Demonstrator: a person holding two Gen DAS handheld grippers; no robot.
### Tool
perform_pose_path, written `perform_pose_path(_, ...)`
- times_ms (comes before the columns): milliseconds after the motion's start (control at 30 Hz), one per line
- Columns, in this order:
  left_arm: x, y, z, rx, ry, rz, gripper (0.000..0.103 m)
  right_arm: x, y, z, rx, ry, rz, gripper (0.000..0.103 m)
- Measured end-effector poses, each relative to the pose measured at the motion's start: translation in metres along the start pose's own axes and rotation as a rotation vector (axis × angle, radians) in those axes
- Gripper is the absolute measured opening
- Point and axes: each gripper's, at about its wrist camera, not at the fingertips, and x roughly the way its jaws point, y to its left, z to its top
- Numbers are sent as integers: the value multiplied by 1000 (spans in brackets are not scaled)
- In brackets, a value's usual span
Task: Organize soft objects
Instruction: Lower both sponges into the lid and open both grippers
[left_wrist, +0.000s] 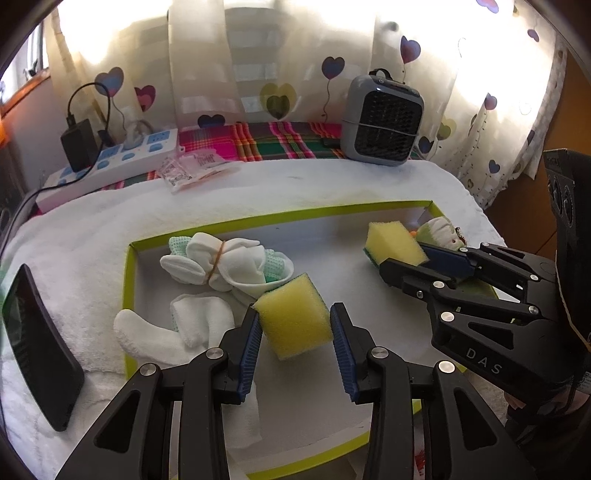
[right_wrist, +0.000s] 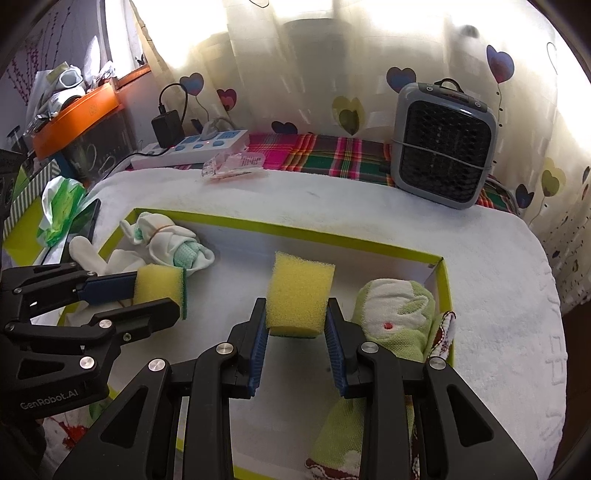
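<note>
Both grippers angled down over tray (left_wrist: 280, 218). Left gripper (left_wrist: 295, 328) parted, pads beside sponge (left_wrist: 293, 321), right pad clear of it. Right gripper (right_wrist: 297, 325) pinches second sponge (right_wrist: 299, 291).

White towel-covered table (left_wrist: 332, 181) under green-rimmed tray (left_wrist: 280, 218), heater (left_wrist: 382, 120), power strip (left_wrist: 110, 166).

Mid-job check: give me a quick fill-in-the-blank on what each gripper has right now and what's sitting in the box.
1. Each gripper, left gripper and right gripper, has a yellow ____ between its jaws.
2. The white sock bundle is tied with a ____.
3. Both sponges are over the box with the ____-coloured rim.
4. The grey fan heater stands ____ the box.

Missing words: sponge; rubber band; lime green; outside
</note>
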Motion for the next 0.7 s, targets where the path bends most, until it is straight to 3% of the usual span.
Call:
perform_pose_path(333, 1, -2, -1, 4, 3, 25, 44, 3, 3, 2, -12, 1, -20, 32)
perform_pose_path(700, 0, -1, -1, 0, 0, 25, 46, 2, 5, 2, -11, -10, -9, 44)
